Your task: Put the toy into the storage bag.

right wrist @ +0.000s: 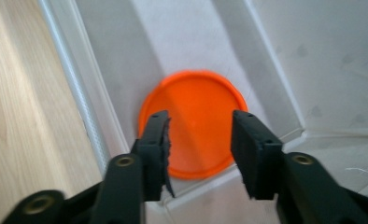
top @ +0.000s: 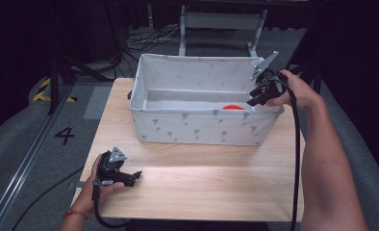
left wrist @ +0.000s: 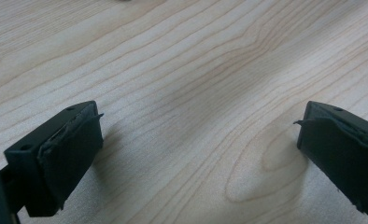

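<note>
A white fabric box point(top: 197, 126) with small grey prints stands on the far half of the wooden table point(top: 211, 178). An orange round disc point(top: 233, 107) point(right wrist: 194, 119) lies flat on the box's floor in its right front corner. My right gripper point(top: 251, 102) point(right wrist: 200, 140) hangs over the box's right end, above the disc, open with nothing between its jaws. My left gripper point(top: 136, 175) point(left wrist: 196, 140) rests low on the table near the front left, open wide over bare wood.
The box's front wall point(right wrist: 86, 112) runs just left of the right gripper's jaws. Grey carpet point(top: 14, 144), a floor rail and cables surround the table. A grey metal frame point(top: 221, 21) stands behind the box.
</note>
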